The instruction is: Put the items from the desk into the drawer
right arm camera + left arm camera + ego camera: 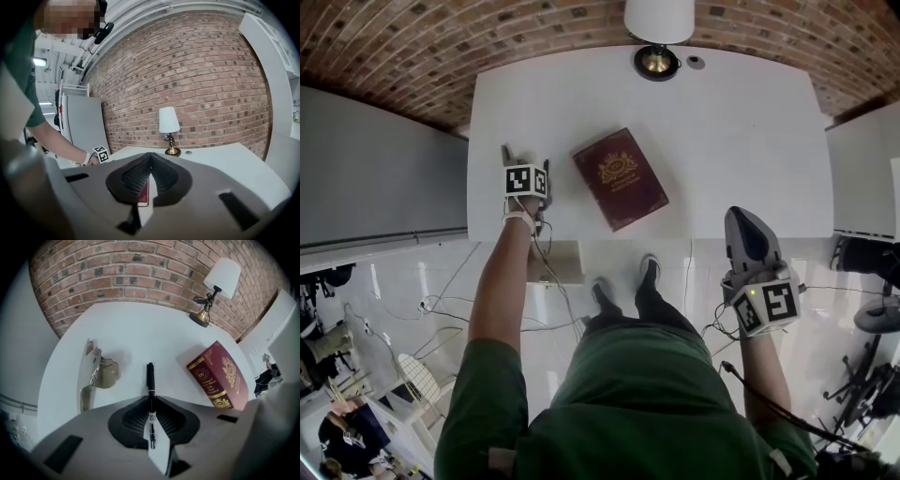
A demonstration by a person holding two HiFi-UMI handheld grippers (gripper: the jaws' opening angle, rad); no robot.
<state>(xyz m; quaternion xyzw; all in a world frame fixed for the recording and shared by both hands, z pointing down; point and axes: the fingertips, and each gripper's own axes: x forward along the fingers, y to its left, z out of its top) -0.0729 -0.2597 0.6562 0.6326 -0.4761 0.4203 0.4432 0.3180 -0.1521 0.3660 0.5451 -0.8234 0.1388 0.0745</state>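
Your left gripper [151, 397] is clenched on a black pen [150, 373] over the near-left part of the white desk [731, 141]. A red book [620, 178] lies just right of it. Your right gripper [150, 157] has its jaws pressed together, off the desk's front edge.
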